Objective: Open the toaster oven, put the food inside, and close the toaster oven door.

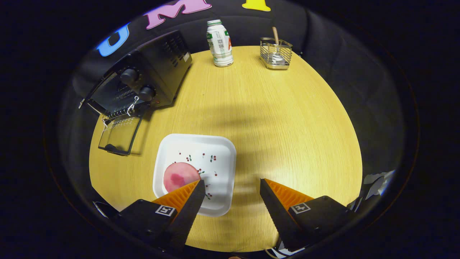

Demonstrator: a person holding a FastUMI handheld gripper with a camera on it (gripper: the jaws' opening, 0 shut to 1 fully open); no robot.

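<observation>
The gripper is held spread apart above the table, nothing between its fingers. The pink food is seen on a white plate by the left fingertip. Beyond, the toaster oven stands with its door dropped open.

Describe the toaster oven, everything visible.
The toaster oven is a black box, metal by its look, with vent slots on its side and two round knobs on the front. Its glass door is folded down open onto the wooden table, and a wire rack shows inside. It stands beyond the white plate, apart from the open hand-held gripper.
</observation>
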